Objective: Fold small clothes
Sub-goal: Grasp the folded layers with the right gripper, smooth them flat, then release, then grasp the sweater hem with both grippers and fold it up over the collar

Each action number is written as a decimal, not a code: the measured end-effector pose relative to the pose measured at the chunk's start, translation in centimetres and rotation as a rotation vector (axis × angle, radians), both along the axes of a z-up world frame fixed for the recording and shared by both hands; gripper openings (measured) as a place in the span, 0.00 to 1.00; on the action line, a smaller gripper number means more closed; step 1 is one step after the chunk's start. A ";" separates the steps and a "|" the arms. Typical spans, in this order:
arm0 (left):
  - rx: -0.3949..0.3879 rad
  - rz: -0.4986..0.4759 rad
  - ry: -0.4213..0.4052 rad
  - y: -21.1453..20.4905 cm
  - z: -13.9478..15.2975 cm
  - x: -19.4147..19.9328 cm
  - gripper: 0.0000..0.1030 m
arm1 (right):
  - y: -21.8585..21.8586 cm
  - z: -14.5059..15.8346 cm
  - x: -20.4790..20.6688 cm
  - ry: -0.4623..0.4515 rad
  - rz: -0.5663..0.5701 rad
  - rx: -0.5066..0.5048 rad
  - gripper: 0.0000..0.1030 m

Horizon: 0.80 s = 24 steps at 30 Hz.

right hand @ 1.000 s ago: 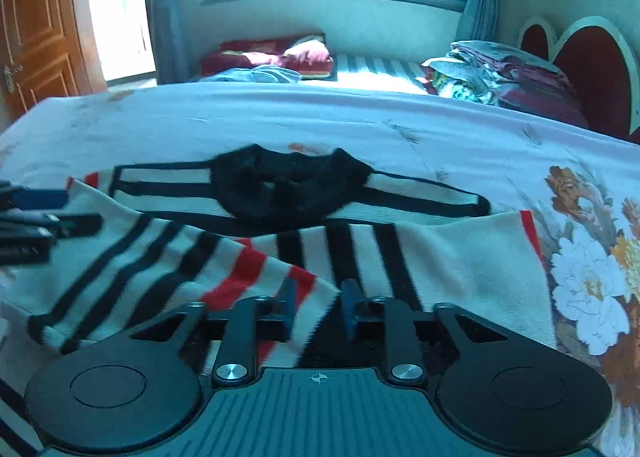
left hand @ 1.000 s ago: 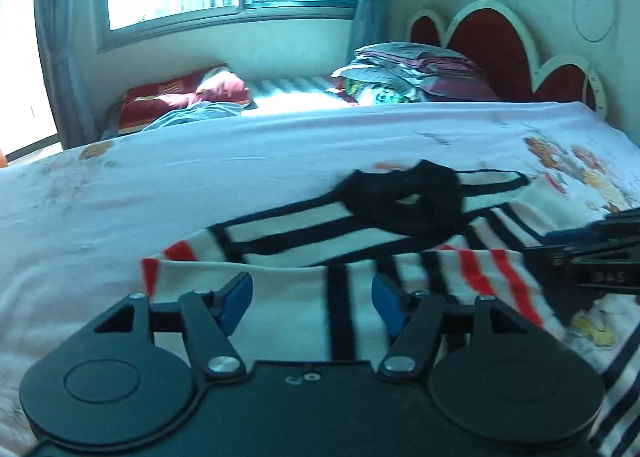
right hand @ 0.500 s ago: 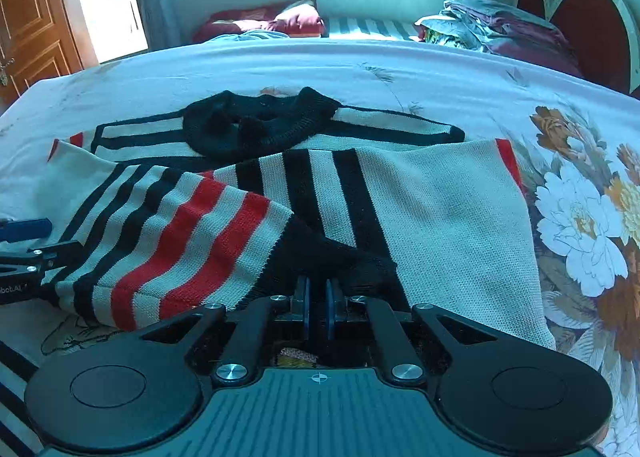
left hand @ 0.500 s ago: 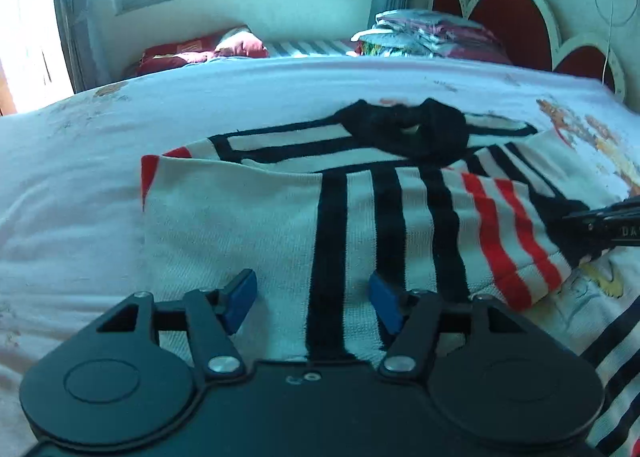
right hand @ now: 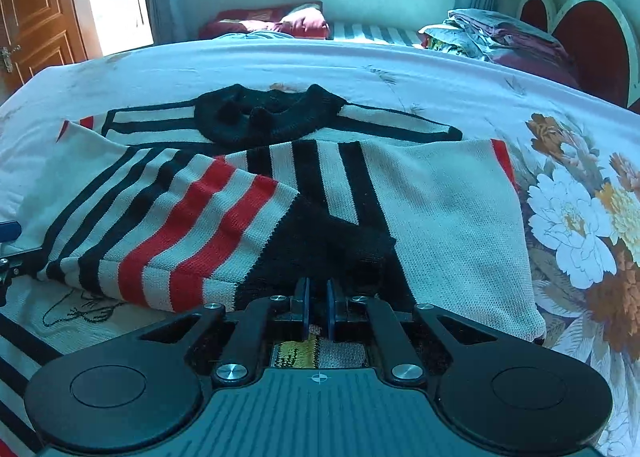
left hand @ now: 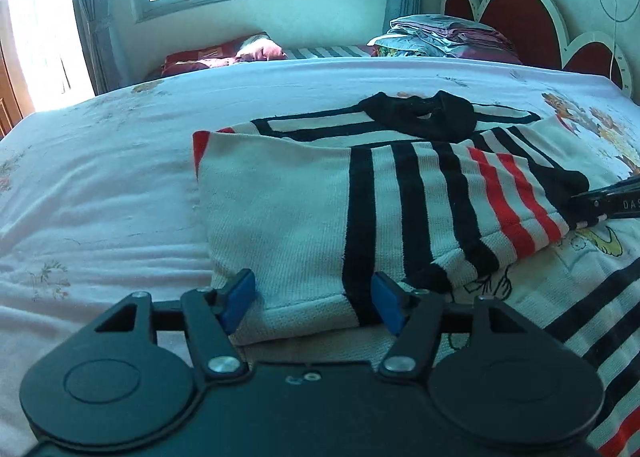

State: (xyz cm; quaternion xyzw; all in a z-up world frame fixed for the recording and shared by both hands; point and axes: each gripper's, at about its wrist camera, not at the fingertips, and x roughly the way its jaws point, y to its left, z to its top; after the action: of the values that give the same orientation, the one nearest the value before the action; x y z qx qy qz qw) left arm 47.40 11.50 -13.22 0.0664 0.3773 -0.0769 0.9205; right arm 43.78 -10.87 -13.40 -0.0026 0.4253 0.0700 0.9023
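A cream sweater (left hand: 280, 217) with black and red stripes lies flat on the bed, its black collar (right hand: 264, 117) at the far side. One striped sleeve (right hand: 192, 225) is folded across the body. My right gripper (right hand: 318, 309) is shut on that sleeve's black cuff (right hand: 340, 249); in the left wrist view it (left hand: 580, 213) pinches the cuff at the right edge. My left gripper (left hand: 312, 301) is open, its blue pads astride the sweater's near folded edge without pressing it. In the right wrist view it (right hand: 8, 249) shows at the left edge.
A second striped garment (left hand: 580, 317) with a cartoon print lies under the sweater's near side. A floral bed sheet (right hand: 572, 217) covers the bed. Stacked folded clothes (left hand: 448, 37) and a red headboard (left hand: 500, 17) stand at the far right, a red pillow (left hand: 224, 57) under the window, a wooden door (right hand: 32, 17) at left.
The right gripper's jaws closed onto the black cuff. Both grippers came lower and nearer to the sweater, and the left gripper's pads now straddle its near edge.
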 end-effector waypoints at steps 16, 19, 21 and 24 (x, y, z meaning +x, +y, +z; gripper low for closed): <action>0.048 0.066 -0.021 -2.0 2.9 -9.7 0.91 | -8.3 5.7 -11.3 -0.114 -0.047 0.212 0.66; 0.024 0.101 0.033 -0.5 2.3 -12.8 0.78 | -11.0 5.2 -14.9 -0.094 -0.063 0.248 0.66; -0.015 0.131 0.064 0.7 1.9 -15.0 0.72 | -12.4 4.7 -17.2 -0.070 -0.071 0.276 0.60; -0.109 0.155 0.104 2.3 1.6 -17.9 0.62 | -14.4 3.5 -20.8 -0.022 -0.091 0.328 0.49</action>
State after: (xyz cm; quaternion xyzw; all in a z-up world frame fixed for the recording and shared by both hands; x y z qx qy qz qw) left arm 29.50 13.78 -11.61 -0.0173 0.4241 -0.0292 0.9050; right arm 22.98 -25.30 -9.95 0.1633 0.3980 0.0973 0.8974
